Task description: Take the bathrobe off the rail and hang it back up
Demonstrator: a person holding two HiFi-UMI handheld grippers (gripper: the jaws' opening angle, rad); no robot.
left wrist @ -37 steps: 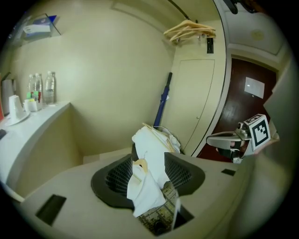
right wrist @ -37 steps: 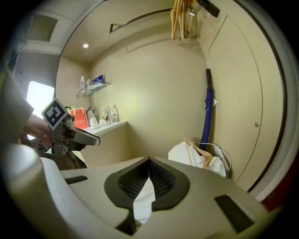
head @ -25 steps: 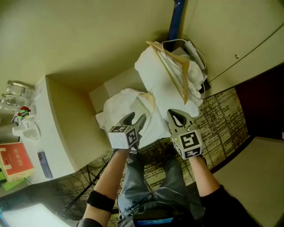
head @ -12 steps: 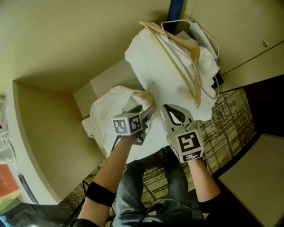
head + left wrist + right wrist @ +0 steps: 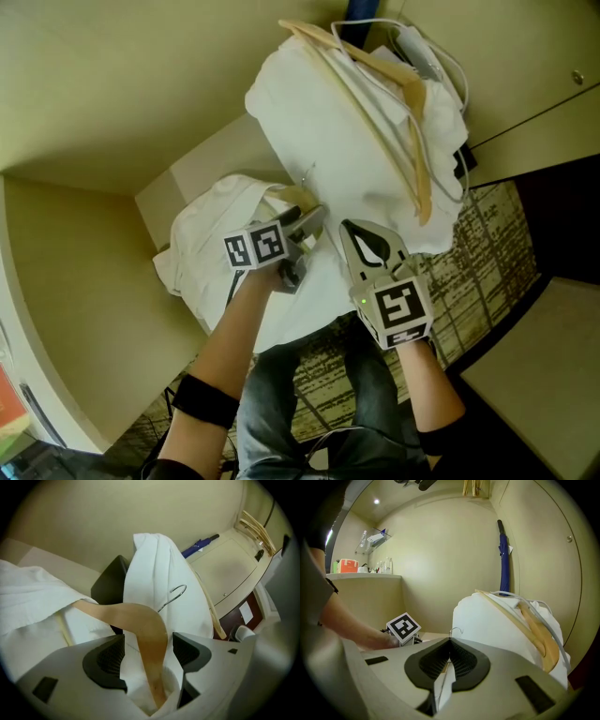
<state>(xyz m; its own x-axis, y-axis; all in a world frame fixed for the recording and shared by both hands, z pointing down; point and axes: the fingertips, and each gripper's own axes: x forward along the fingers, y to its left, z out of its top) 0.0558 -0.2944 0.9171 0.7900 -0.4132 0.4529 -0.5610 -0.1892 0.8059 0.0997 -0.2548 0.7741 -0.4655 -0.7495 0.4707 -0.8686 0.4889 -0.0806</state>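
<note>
The white bathrobe (image 5: 347,131) lies heaped on a low stand by the wall, part of it bunched to the left (image 5: 202,248). Two wooden hangers (image 5: 403,103) rest on top of it. My left gripper (image 5: 305,225) sits low against the robe. Its jaws have just been opening and now stand wide, and a wooden hanger (image 5: 136,620) wrapped in white cloth runs between them (image 5: 147,648) without touching either pad. That hanger's wire hook (image 5: 173,596) points away from me. My right gripper (image 5: 354,232) is beside it, shut (image 5: 450,656) on a fold of robe cloth (image 5: 443,686).
A blue umbrella (image 5: 503,555) leans in the corner behind the heap. A cupboard door (image 5: 544,84) stands at the right, with patterned carpet (image 5: 487,253) below. A white cable (image 5: 441,56) loops over the heap. A shelf with bottles and an orange box (image 5: 347,566) is far left.
Both grippers have sunk toward the heaped robe. The left jaws have spread wider around the hanger. The right gripper has stayed shut.
</note>
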